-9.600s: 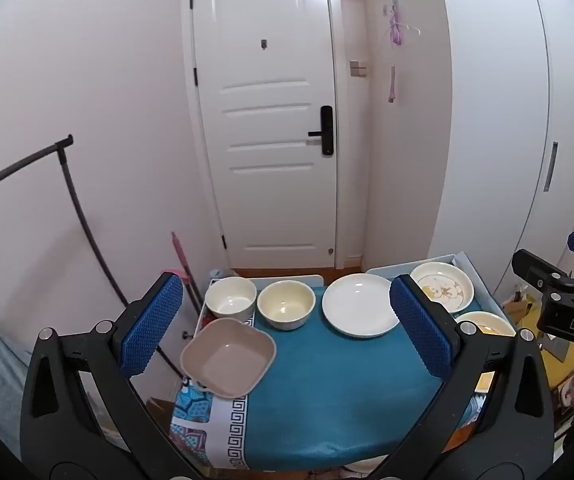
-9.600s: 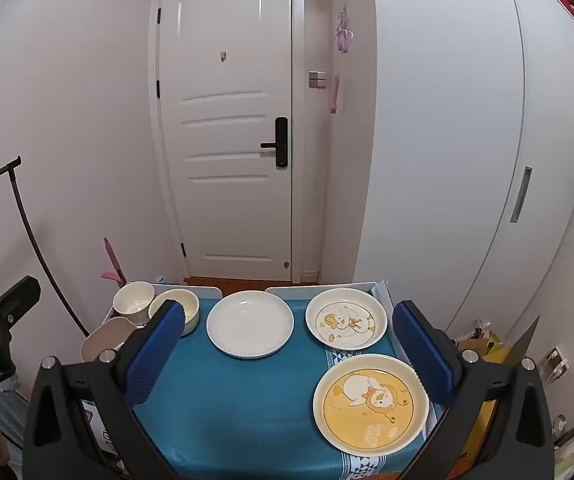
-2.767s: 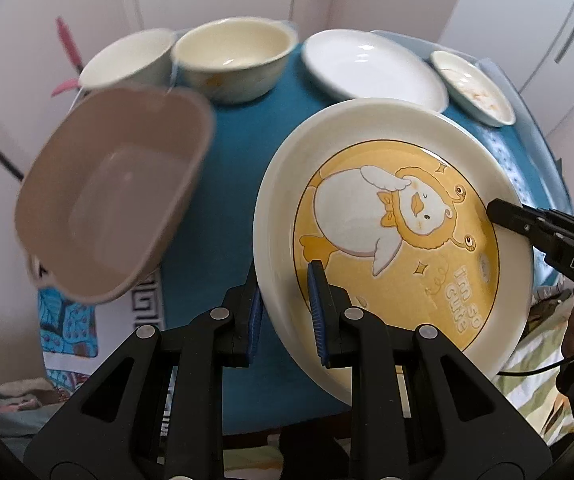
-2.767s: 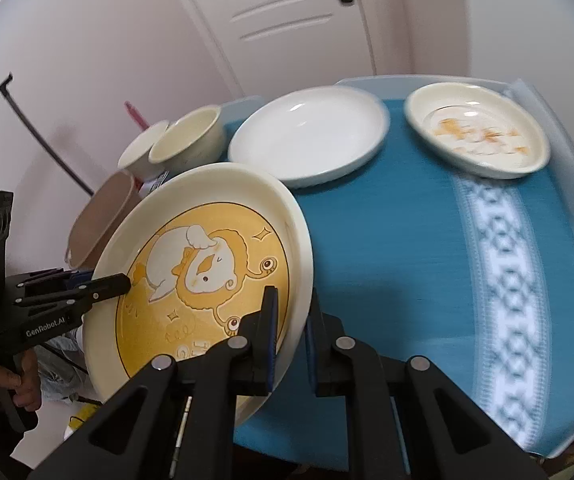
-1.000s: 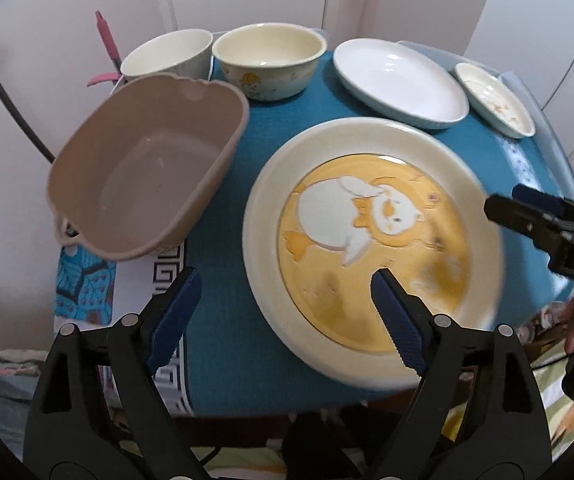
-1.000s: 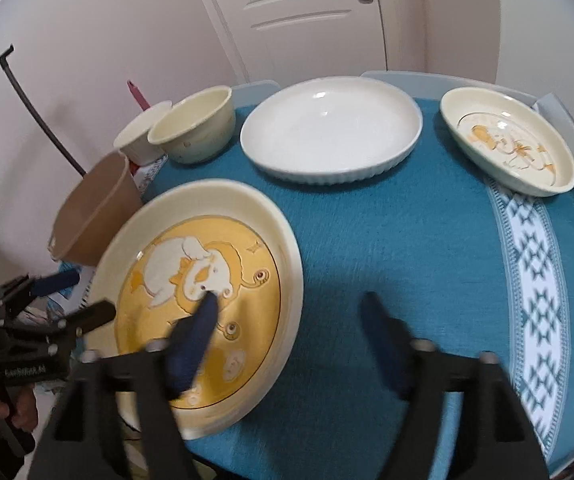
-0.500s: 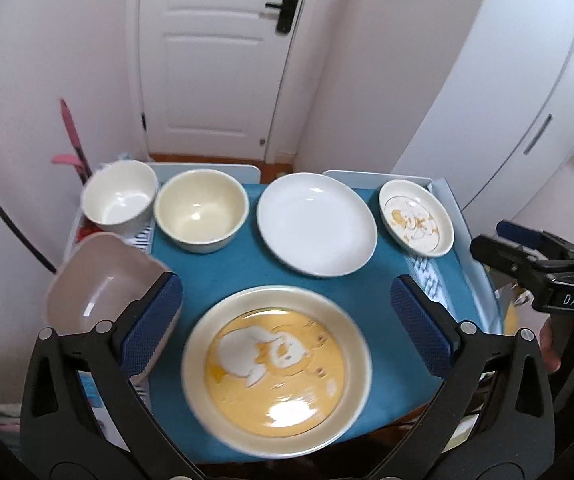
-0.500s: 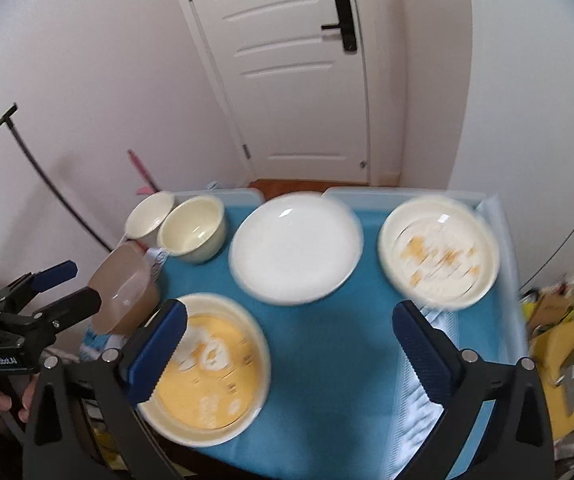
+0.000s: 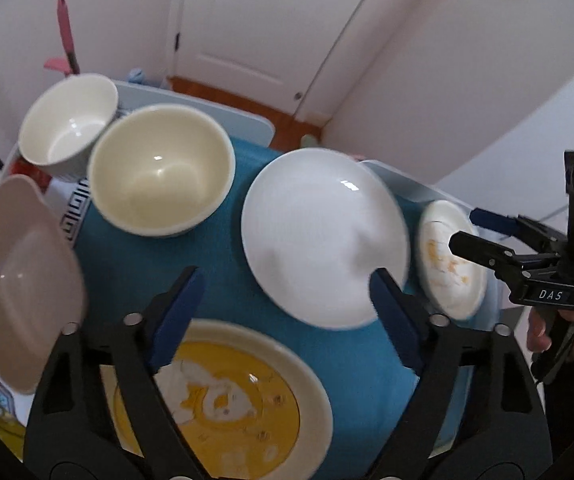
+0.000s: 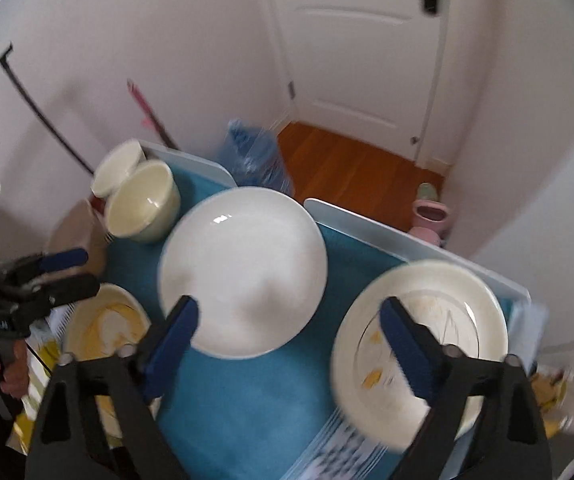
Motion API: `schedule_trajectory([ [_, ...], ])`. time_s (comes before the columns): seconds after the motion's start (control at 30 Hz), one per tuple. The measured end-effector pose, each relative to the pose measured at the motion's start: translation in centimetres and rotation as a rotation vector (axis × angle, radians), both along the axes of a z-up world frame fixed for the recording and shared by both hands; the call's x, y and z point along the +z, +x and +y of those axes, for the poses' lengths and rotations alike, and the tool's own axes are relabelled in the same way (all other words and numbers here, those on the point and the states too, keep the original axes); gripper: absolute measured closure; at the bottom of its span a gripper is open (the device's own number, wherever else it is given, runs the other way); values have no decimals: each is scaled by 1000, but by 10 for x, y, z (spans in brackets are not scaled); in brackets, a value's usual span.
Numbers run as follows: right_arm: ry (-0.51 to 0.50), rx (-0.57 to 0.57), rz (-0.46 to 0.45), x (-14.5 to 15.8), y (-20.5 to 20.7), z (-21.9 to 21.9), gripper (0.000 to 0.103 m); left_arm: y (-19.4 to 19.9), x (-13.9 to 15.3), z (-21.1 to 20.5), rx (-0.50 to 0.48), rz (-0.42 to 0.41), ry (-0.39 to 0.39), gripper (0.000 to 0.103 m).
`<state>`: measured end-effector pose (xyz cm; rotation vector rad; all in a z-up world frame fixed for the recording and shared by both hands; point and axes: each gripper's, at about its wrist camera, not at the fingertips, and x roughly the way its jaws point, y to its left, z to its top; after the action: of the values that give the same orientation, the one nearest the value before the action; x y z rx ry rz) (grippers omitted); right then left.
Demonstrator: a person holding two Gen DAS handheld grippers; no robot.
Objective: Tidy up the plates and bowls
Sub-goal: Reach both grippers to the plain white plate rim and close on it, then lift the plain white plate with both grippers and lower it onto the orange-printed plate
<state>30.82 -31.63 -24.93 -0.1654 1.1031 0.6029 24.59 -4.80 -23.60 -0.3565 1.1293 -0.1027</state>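
On the blue cloth the large yellow duck plate lies at the near left, under my open, empty left gripper. A plain white plate sits in the middle. A small cream duck plate sits at the right. My right gripper is open and empty, above the gap between the white plate and the small plate. A cream bowl, a white bowl and a pink square bowl stand at the left.
The small table stands against a white door and walls. A black rack bar and a pink-handled tool lean at the left. Wood floor and a blue bag lie beyond the table's far edge.
Both grippers let go of the yellow duck plate, which now lies on the near left of the cloth. Both have since dropped lower and moved forward over the white plate.
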Motion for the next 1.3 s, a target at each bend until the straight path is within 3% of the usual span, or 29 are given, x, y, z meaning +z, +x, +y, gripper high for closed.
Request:
schedule_trajectory([
  [0.13,-23,82,67,-37,31,12,40,17,-31,-9,28,77,23,41],
  [0.3,-39,157,124,-73,49,23,54,25,-58,-12,47,125,46,58],
  [0.4,-43,189,133,-82,55,25,67,27,-67,-14,51,135,59,66],
  [0.53,-52,216,134,-88,58,27,73,27,-74,-14,58,142,57,71],
  [0.63,-58,234,139,-92,57,29,81,24,-74,-14,61,138,55,82],
  [1.3,-45,196,137,-91,55,25,85,20,-51,-44,38,137,143,83],
])
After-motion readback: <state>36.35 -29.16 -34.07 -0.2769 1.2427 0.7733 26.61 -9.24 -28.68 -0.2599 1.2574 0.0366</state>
